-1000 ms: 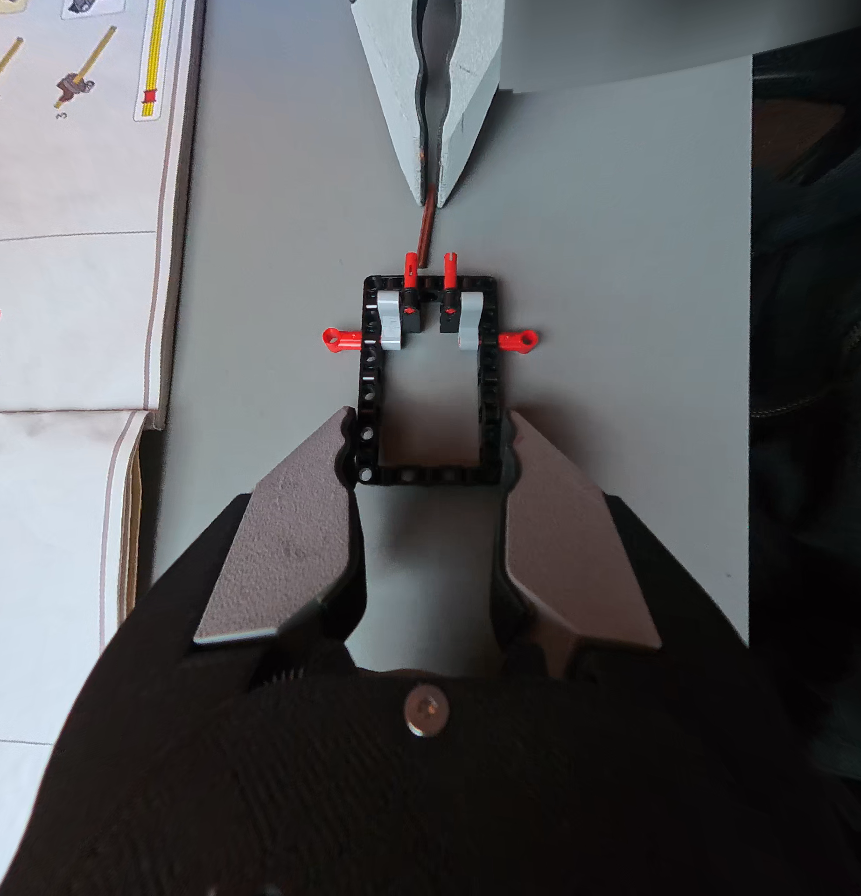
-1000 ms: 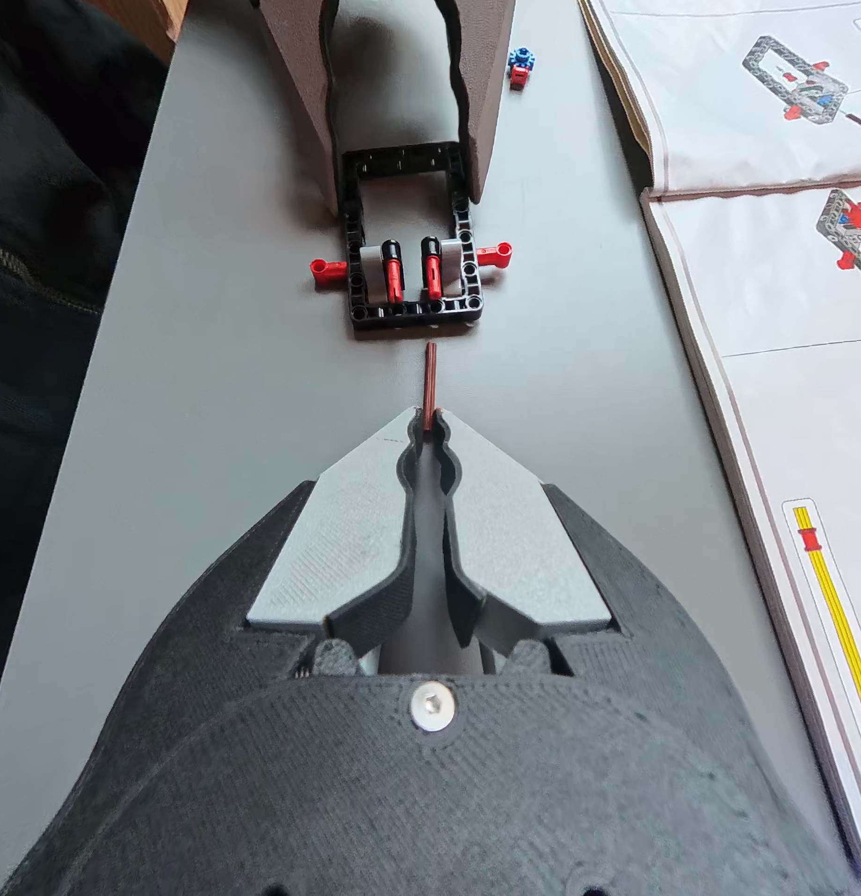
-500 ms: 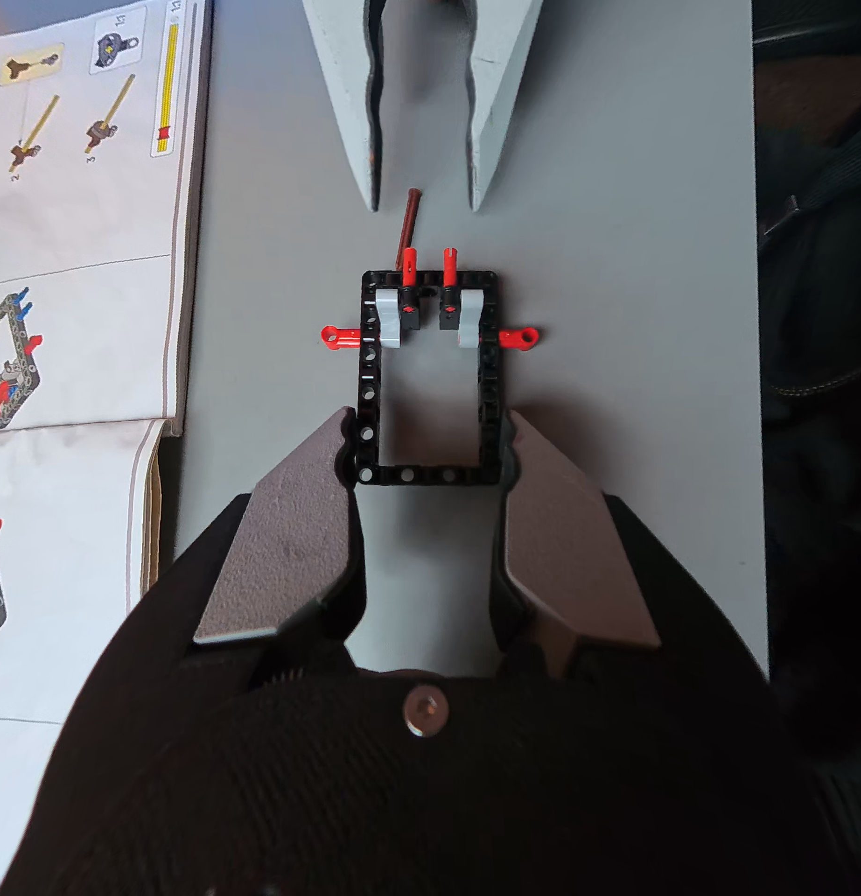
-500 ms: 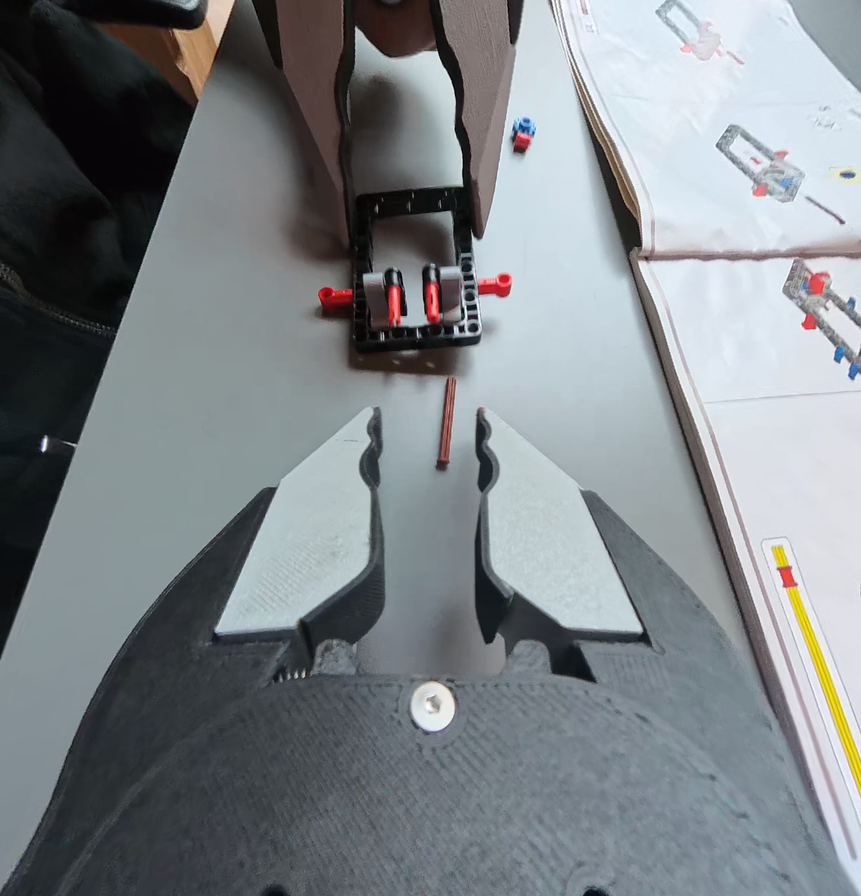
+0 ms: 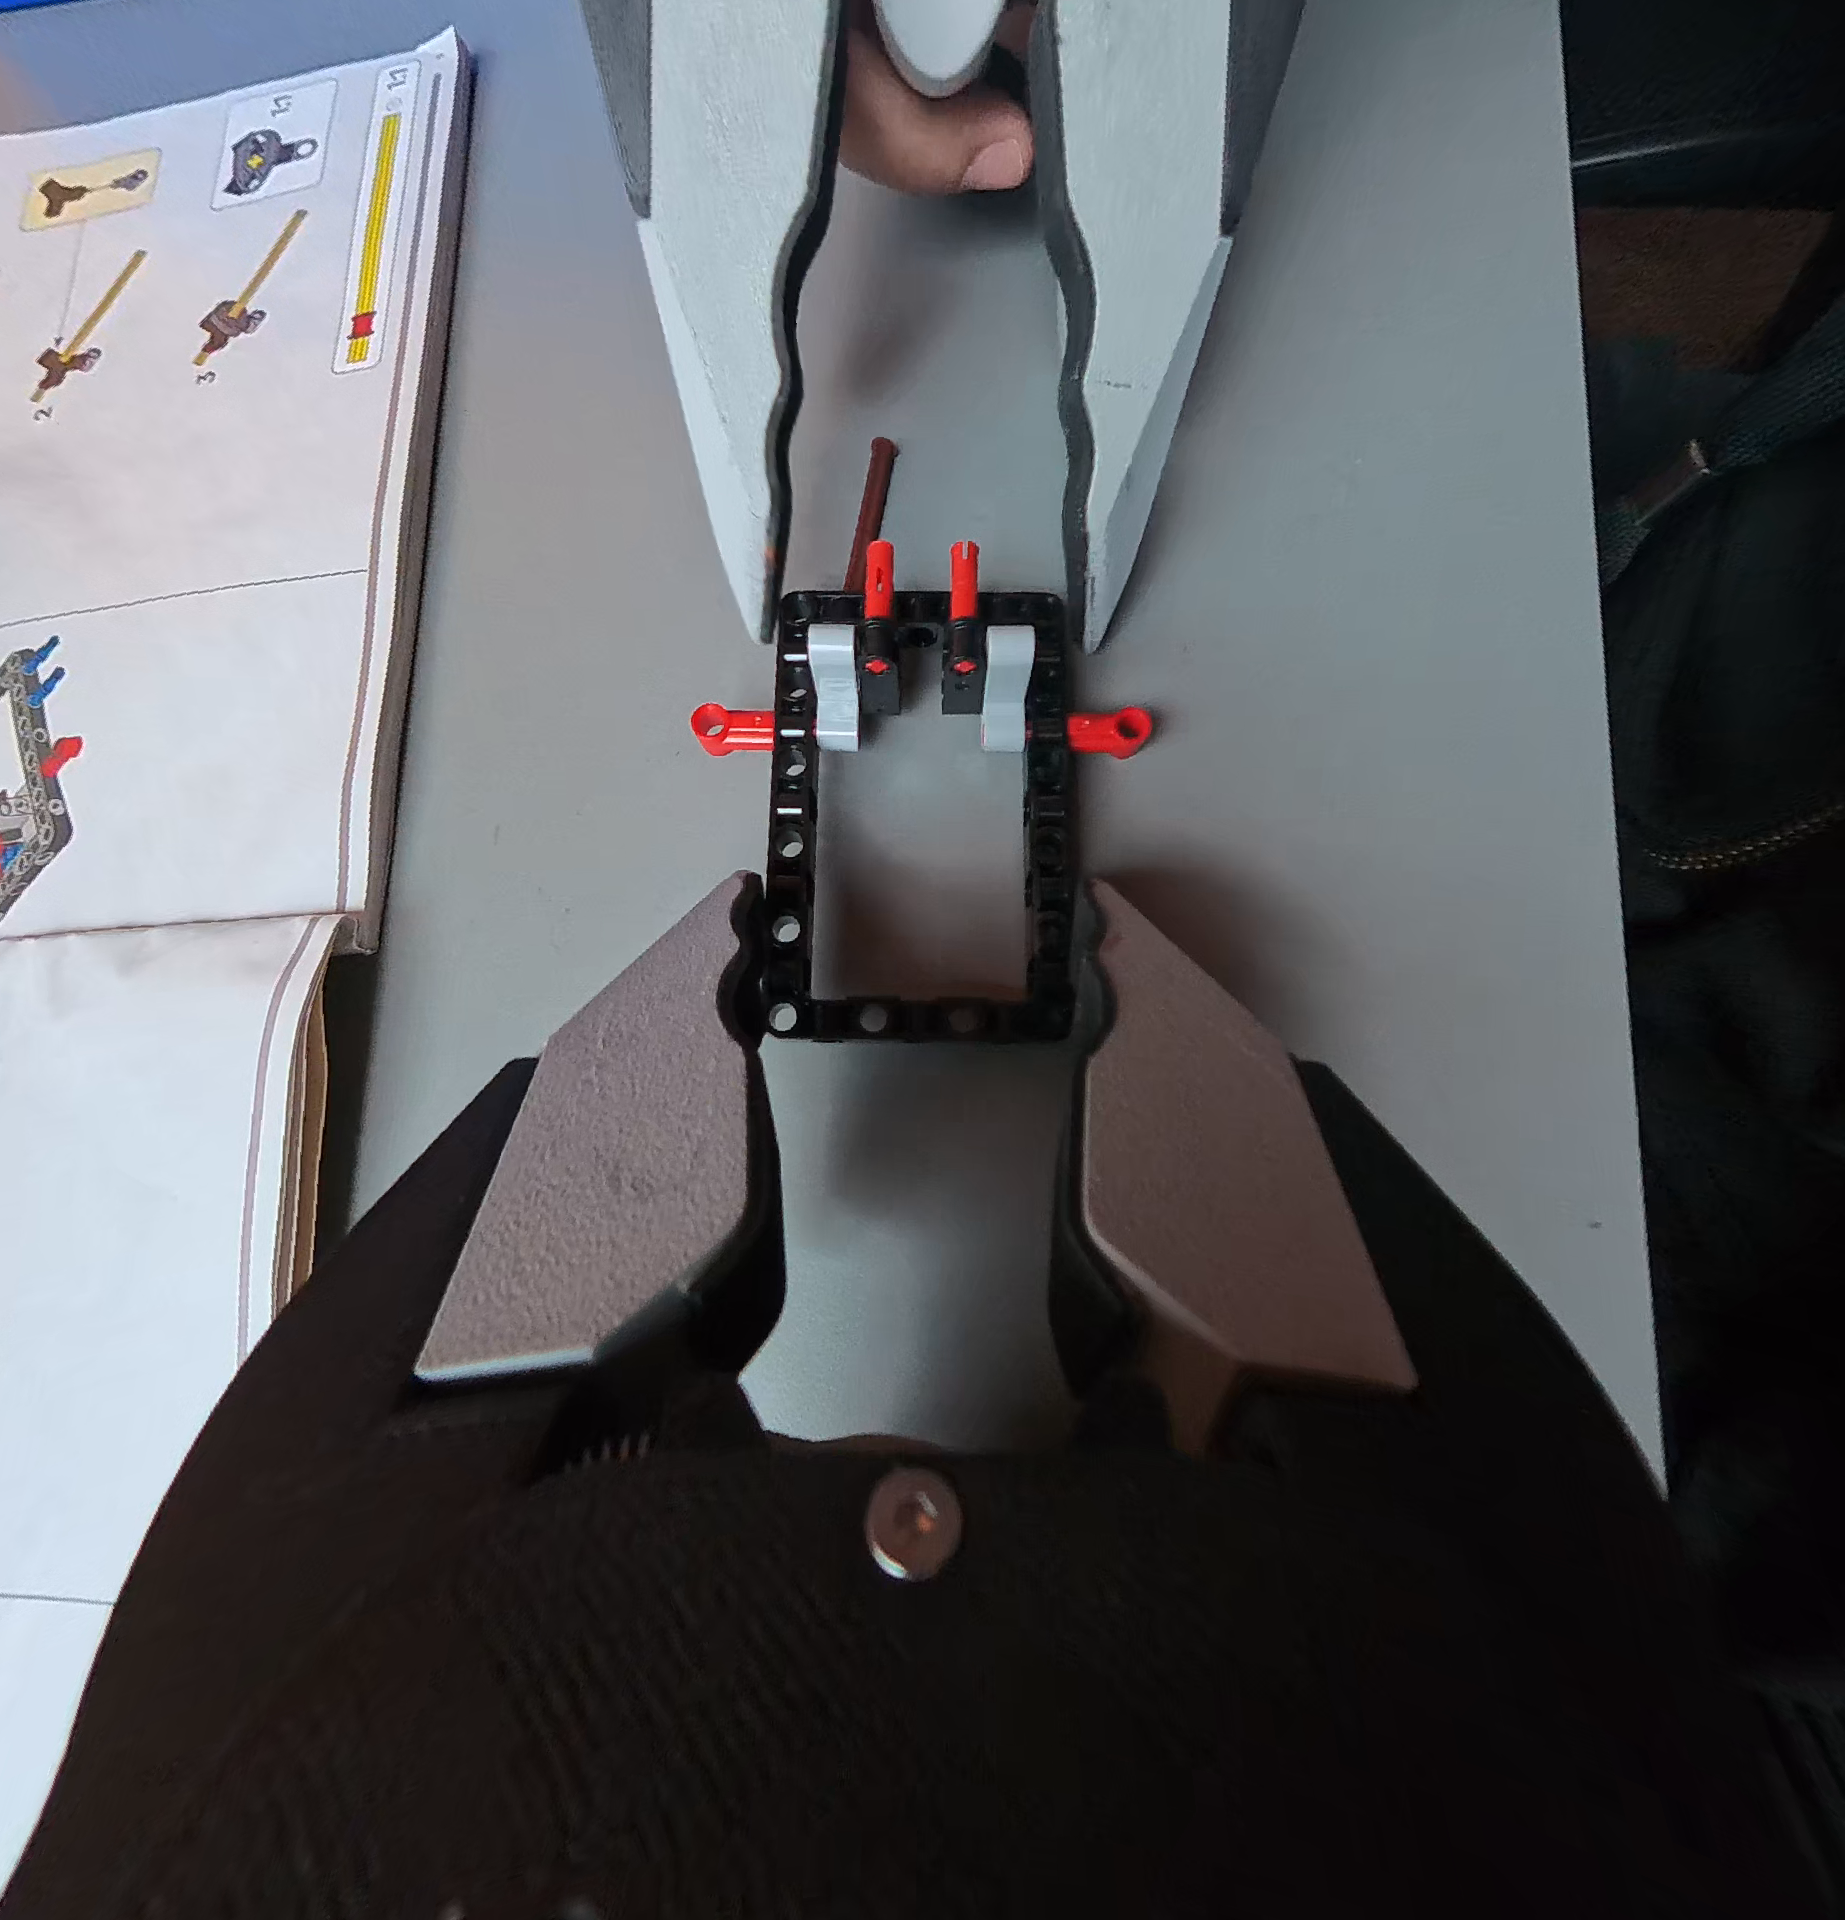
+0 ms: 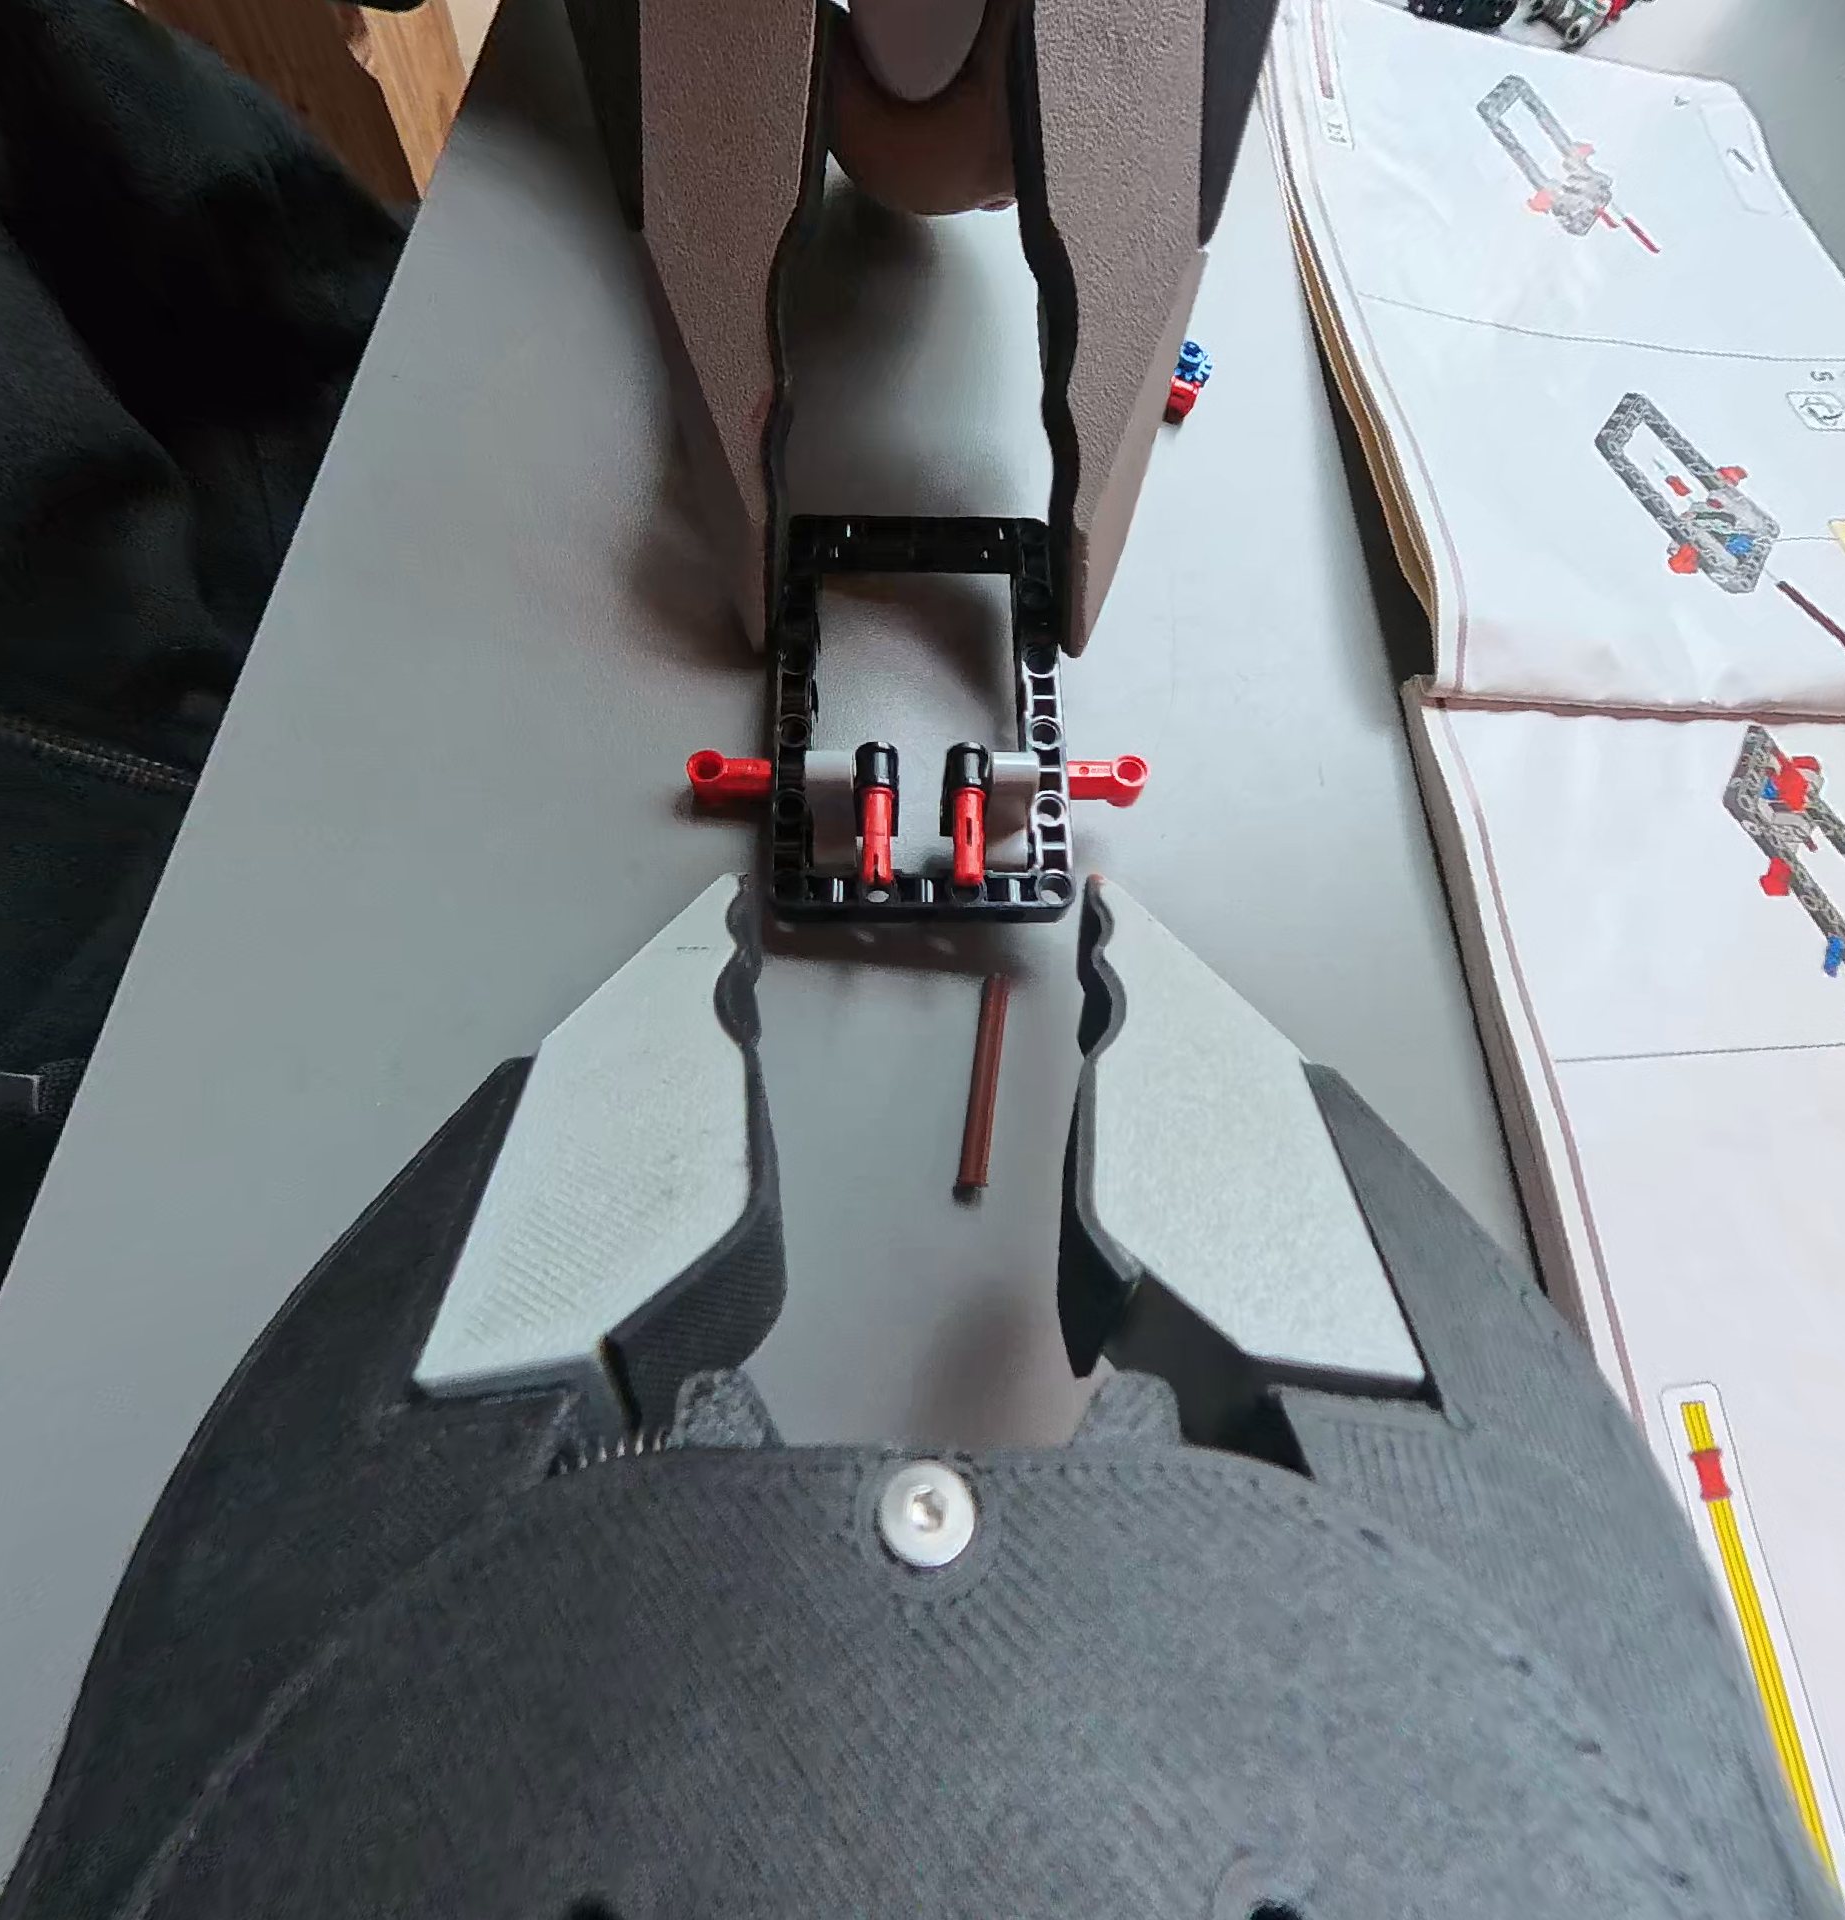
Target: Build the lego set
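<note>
— While my left gripper (image 5: 923, 935) clamps the near end of the black frame (image 5: 793, 831), what does your side show?

— My right gripper (image 6: 913, 914) is spread wide and holds nothing. Its two pale fingertips (image 6: 726, 914) stand just short of the frame's opposite end, one off each corner; I cannot tell whether they touch it.

— My dark fingers (image 5: 731, 935) press the frame's long sides from outside, so I am grasping it flat on the grey table (image 5: 585, 727). Ahead of my tips I see two light grey pieces (image 5: 833, 686) inside the far end, two red pins (image 5: 878, 571) sticking out beyond them, and a red connector (image 5: 726, 727) poking out on either side.

— Where is the brown axle for you?

— Beyond the frame, between your fingers; the brown axle (image 5: 871, 509) is half hidden behind a red pin.

— From my camera the whole axle (image 6: 982, 1086) lies loose on the table between my fingers, nearer my right one, just behind my tips and apart from the frame.

— To my left lies the open instruction booklet (image 5: 170, 623).

— It lies to my right. Only I see a small blue and red piece (image 6: 1188, 379) past your gripper, beside its finger.

— Only I see a fingertip (image 5: 985, 156) behind your fingers.
</note>
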Demonstrator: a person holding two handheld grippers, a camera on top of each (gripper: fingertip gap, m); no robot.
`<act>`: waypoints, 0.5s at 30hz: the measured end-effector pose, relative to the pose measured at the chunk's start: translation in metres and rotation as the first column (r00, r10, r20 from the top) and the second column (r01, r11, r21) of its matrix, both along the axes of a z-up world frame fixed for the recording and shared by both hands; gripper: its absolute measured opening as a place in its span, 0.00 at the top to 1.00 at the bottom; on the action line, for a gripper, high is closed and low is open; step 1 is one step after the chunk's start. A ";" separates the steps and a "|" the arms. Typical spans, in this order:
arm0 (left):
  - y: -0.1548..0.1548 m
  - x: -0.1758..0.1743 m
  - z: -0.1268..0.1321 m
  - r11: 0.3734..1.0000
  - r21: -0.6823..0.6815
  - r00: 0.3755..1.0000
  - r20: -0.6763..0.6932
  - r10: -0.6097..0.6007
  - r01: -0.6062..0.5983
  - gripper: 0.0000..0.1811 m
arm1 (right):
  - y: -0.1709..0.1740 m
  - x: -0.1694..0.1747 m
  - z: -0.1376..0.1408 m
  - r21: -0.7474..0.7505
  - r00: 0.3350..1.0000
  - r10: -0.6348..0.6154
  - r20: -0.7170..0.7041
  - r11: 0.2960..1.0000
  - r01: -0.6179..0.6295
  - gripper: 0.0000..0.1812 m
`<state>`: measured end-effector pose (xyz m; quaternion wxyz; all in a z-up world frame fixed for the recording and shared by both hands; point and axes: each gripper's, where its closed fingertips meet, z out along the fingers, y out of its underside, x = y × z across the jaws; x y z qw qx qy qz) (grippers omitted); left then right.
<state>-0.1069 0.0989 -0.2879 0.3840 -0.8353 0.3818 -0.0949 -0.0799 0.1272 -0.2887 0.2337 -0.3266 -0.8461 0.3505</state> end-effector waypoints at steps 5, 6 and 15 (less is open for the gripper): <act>0.000 0.001 0.000 1.000 -0.014 1.000 0.009 0.000 0.000 0.68 | -0.002 -0.001 0.000 0.010 1.000 0.008 -0.004 1.000 -0.008 0.69; 0.000 0.001 0.000 1.000 -0.018 1.000 0.005 0.004 -0.004 0.68 | -0.002 -0.001 0.000 0.010 1.000 0.008 -0.005 1.000 -0.008 0.69; 0.009 0.009 -0.001 0.999 -0.038 0.998 -0.062 0.014 -0.017 0.65 | -0.002 -0.002 0.010 -0.039 0.999 -0.001 -0.040 0.999 0.000 0.69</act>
